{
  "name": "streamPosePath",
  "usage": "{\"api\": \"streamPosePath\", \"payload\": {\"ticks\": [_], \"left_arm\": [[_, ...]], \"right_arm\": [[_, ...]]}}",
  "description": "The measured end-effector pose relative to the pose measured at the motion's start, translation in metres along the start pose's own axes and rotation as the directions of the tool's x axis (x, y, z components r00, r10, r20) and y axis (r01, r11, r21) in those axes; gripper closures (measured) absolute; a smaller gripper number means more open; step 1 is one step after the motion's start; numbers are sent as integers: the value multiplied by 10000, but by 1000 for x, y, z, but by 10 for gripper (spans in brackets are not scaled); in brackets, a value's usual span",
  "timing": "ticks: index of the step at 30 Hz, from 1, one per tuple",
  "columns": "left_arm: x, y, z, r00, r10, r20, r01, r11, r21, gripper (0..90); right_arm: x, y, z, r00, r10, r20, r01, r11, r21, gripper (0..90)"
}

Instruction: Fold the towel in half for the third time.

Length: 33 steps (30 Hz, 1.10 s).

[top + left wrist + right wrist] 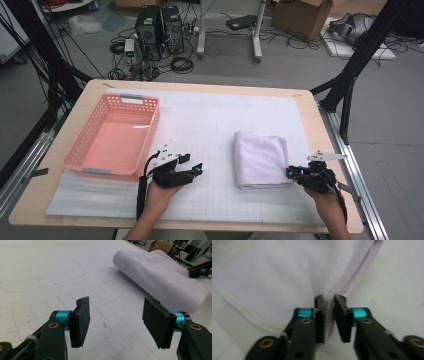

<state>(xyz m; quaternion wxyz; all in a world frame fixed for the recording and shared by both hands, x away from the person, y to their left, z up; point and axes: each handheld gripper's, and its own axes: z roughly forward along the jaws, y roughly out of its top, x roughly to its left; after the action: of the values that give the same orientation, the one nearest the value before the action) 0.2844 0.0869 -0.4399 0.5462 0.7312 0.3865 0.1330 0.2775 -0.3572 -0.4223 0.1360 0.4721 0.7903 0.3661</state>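
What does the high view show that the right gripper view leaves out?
High view alone: the pink basket, the left claw standing open above the mat, and the floor clutter beyond the table.
Right gripper view alone: the right claw closed on the towel's stitched edge, seen up close.
Both: the folded white towel with the right claw at its near right corner.

Wooden table, white gridded mat, pink basket, folded towel

The folded white towel lies flat on the gridded mat toward the table's right edge, its rounded fold to the left, its stitched hems at the right.
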Motion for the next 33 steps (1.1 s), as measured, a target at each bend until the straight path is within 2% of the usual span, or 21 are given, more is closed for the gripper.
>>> {"api": "streamPosePath", "payload": {"ticks": [4, 6, 9, 12, 15, 17, 19, 20, 22, 23, 25, 28, 31, 33], "left_arm": [[1, 0, 0, 10000, 5, -16, -5, 10000, -3, 392], [1, 0, 0, 10000, 15, -7, -15, 10000, -13, 392], [1, 0, 1, 10000, 0, 7, 0, 10000, -11, 392], [0, 0, 1, 10000, 8, 6, -8, 10000, 3, 392], [1, -1, 2, 10000, -13, 23, 13, 10000, 24, 392], [1, -1, 2, 10000, 16, 13, -16, 10000, 43, 392], [1, -1, 2, 10000, -2, 20, 2, 10000, 11, 392], [1, -1, 1, 10000, -5, 19, 5, 10000, 20, 392], [1, -1, 1, 10000, -7, 14, 7, 10000, 16, 392], [1, -1, 1, 10000, -10, 17, 10, 10000, 9, 392], [1, -1, 1, 10000, -21, 15, 21, 10000, 0, 392], [1, -1, 2, 10000, -39, 31, 39, 10000, -13, 392], [1, 0, 1, 10000, 3, 27, -3, 10000, -21, 392], [1, -1, 1, 10000, -22, 11, 22, 10000, -1, 392]], "right_arm": [[-3, 13, -3, 9998, 135, 133, -121, 9948, -1012, 505], [-8, 27, 2, 9989, 275, 369, -226, 9915, -1281, 503], [-18, 44, 20, 9939, 562, 948, -446, 9918, -1197, 514], [-26, 56, 40, 9915, 816, 1016, -689, 9900, -1231, 515], [-33, 68, 59, 9928, 935, 747, -844, 9895, -1169, 517], [-38, 69, 68, 9927, 820, 885, -749, 9939, -808, 646], [-43, 66, 70, 9882, 744, 1337, -699, 9968, -382, 674], [-46, 65, 67, 9829, 1141, 1443, -1085, 9930, -462, 665], [-44, 66, 63, 9744, 995, 2014, -933, 9948, -398, 572], [-41, 67, 60, 9731, 883, 2130, -789, 9955, -527, 560], [-37, 69, 56, 9812, 770, 1767, -633, 9946, -818, 547], [-27, 80, 58, 9931, 177, 1160, -54, 9944, -1060, 522], [-13, 93, 69, 9966, -577, 581, 626, 9942, -871, 505], [-2, 100, 81, 9941, -1065, 209, 1075, 9926, -572, 489]]}}
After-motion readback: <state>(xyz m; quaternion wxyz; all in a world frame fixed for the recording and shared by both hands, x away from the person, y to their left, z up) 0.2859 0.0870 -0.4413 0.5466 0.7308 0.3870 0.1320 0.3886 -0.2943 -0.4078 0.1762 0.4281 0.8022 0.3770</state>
